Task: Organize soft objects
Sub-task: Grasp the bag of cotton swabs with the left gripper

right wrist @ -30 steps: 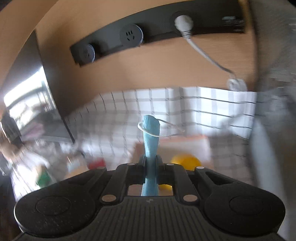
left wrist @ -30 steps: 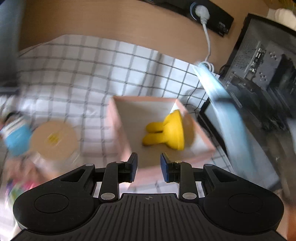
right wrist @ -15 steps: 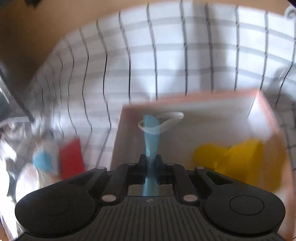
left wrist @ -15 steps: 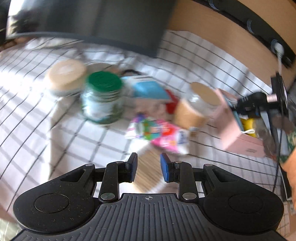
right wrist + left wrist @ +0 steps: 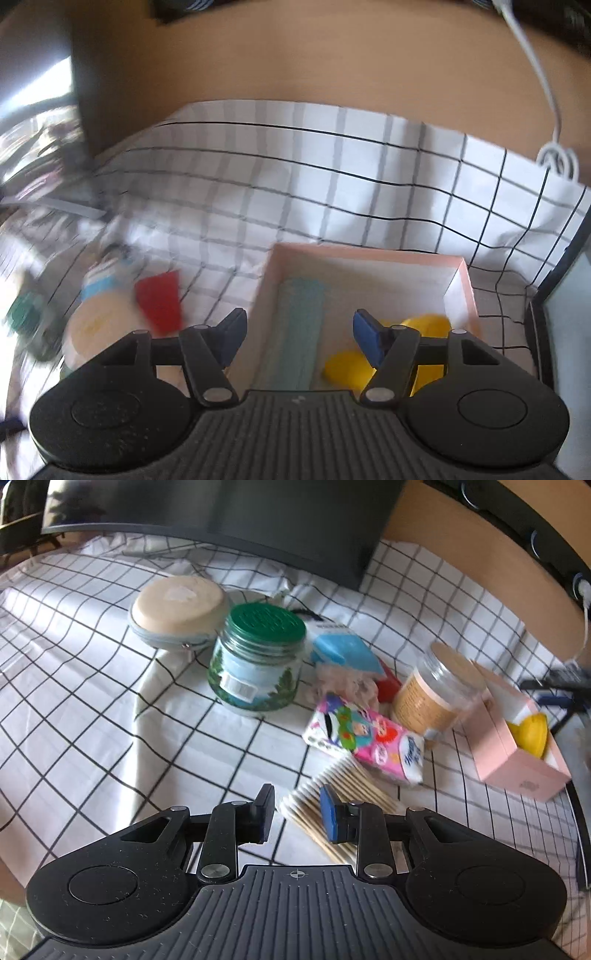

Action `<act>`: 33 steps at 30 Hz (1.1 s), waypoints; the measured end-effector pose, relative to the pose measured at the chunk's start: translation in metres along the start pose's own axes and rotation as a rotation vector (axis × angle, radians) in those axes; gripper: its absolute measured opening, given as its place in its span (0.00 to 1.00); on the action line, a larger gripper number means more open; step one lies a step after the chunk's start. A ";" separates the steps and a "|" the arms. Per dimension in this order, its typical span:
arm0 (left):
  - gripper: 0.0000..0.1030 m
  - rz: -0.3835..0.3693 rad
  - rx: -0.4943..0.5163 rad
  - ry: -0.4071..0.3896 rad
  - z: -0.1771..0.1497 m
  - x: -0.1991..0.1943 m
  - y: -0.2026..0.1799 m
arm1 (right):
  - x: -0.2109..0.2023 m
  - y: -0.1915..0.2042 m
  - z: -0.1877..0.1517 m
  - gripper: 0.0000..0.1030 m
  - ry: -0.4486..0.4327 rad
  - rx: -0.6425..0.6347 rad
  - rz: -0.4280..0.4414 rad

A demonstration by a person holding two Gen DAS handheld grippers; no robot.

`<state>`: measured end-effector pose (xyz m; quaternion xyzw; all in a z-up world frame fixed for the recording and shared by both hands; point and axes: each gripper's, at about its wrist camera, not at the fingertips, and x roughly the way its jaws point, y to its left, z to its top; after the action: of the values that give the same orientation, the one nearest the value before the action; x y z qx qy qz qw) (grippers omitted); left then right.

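right gripper (image 5: 297, 334) jaws just opened, empty | blue strip (image 5: 299, 325) blurred, lying in pink box (image 5: 365, 254) beside half-hidden yellow toy (image 5: 347, 367) | left gripper (image 5: 297, 814) part-open, empty, over cotton swabs (image 5: 343, 786)

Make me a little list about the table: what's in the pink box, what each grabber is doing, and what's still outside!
box: pink box, open top
in box: blue face mask, yellow toy
right gripper: fingers just opened, mask lies below, not pinched
left gripper: open, empty, over cotton swabs
still outside: tissue pack, green-lid jar, clear jar, round pouch
cloth: checked tablecloth
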<state>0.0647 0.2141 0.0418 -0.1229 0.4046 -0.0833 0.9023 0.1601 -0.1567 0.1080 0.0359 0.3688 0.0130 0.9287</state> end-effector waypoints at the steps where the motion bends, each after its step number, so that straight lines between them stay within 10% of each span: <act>1: 0.29 0.001 -0.014 0.004 0.001 0.000 0.001 | -0.011 0.010 -0.009 0.66 -0.009 -0.034 0.017; 7: 0.29 -0.007 -0.060 0.038 0.001 -0.002 0.002 | -0.039 0.072 -0.053 0.67 -0.018 -0.186 0.174; 11: 0.29 0.015 -0.051 0.035 0.000 -0.010 -0.002 | -0.012 0.121 -0.080 0.38 0.056 -0.291 0.226; 20: 0.29 0.102 -0.026 0.017 -0.006 -0.026 -0.010 | 0.006 0.165 -0.112 0.39 0.182 -0.359 0.414; 24: 0.29 0.140 0.026 0.012 -0.010 -0.022 -0.028 | -0.005 0.146 -0.113 0.59 0.130 -0.362 0.351; 33: 0.32 0.264 0.107 0.039 -0.014 0.017 -0.078 | -0.002 0.085 -0.127 0.64 0.025 -0.388 0.156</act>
<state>0.0614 0.1326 0.0432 -0.0185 0.4298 0.0123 0.9026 0.0713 -0.0651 0.0238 -0.1156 0.3670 0.1560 0.9098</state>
